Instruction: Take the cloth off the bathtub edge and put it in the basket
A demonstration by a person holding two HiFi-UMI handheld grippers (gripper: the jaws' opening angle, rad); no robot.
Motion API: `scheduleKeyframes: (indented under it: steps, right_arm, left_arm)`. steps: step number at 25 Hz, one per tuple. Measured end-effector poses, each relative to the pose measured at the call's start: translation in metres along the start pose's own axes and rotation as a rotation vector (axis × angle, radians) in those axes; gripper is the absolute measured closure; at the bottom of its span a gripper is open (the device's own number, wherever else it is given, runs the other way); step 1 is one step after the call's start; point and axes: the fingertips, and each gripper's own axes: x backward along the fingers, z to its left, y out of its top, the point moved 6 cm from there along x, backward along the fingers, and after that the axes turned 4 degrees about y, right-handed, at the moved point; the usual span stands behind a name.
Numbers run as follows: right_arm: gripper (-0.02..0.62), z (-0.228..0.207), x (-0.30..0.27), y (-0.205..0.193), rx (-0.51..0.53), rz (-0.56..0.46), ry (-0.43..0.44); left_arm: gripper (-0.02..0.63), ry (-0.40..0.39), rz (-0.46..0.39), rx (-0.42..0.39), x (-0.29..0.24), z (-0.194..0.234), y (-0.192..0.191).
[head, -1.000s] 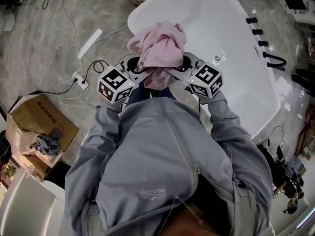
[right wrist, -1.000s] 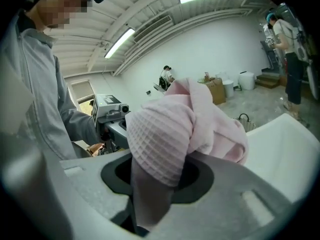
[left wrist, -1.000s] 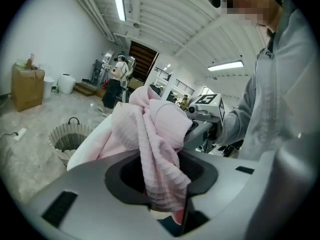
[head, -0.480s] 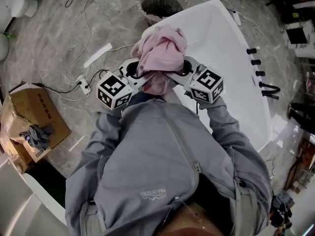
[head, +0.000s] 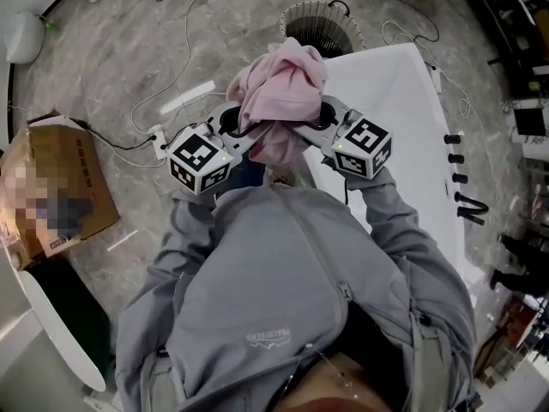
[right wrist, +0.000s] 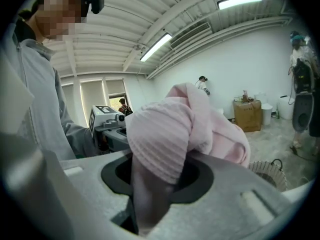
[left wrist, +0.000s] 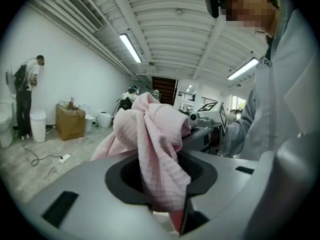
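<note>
Head view, with the two gripper views for detail. The pink cloth point(head: 279, 93) is bunched into a loose mound and held in the air between both tools. It is clear of the white bathtub point(head: 403, 118), whose edge runs from about 1 o'clock to 4 o'clock of the cloth. The left hand-held gripper point(head: 243, 133) enters the bundle from 8 o'clock and the right hand-held gripper point(head: 314, 124) from 4 o'clock, their marker cubes just beside the lower folds. In the left gripper view the jaws are clamped on a hanging fold of the cloth, the rest of the fabric rising above them. In the right gripper view the jaws are likewise closed on a fold, with a rounded ribbed lobe bulging over them. The round wire basket point(head: 319, 22) stands on the marbled floor point(head: 111, 75) at 12 o'clock of the cloth, just beside the end of the bathtub, its open mouth partly covered from this viewpoint by the raised bundle. A cardboard box point(head: 51, 187) lies well apart at 9 o'clock. A white power strip point(head: 157, 140) with trailing cables point(head: 176, 58) lies near the left cube at 9 o'clock. Dark fittings point(head: 459, 178) sit along the far rim of the bathtub at 3 o'clock. The person's grey jacket point(head: 283, 299) fills the frame at 6 o'clock.
</note>
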Motion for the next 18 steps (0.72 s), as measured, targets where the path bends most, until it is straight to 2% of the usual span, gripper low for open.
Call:
scheduleKeyframes:
  steps: [4, 10, 18]
  right_arm:
    - [0.453, -0.018, -0.032, 0.021, 0.031, -0.003, 0.022]
    - [0.453, -0.052, -0.089, 0.056, 0.049, 0.003, 0.023]
    - [0.453, -0.105, -0.154, 0.102, 0.027, -0.028, -0.034]
  left_arm:
    - [0.474, 0.038, -0.045, -0.001, 0.008, 0.036, 0.010]
    - [0.474, 0.046, -0.072, -0.004, 0.020, 0.107, 0.027]
    - [0.476, -0.017, -0.089, -0.034, 0.019, 0.207, 0.062]
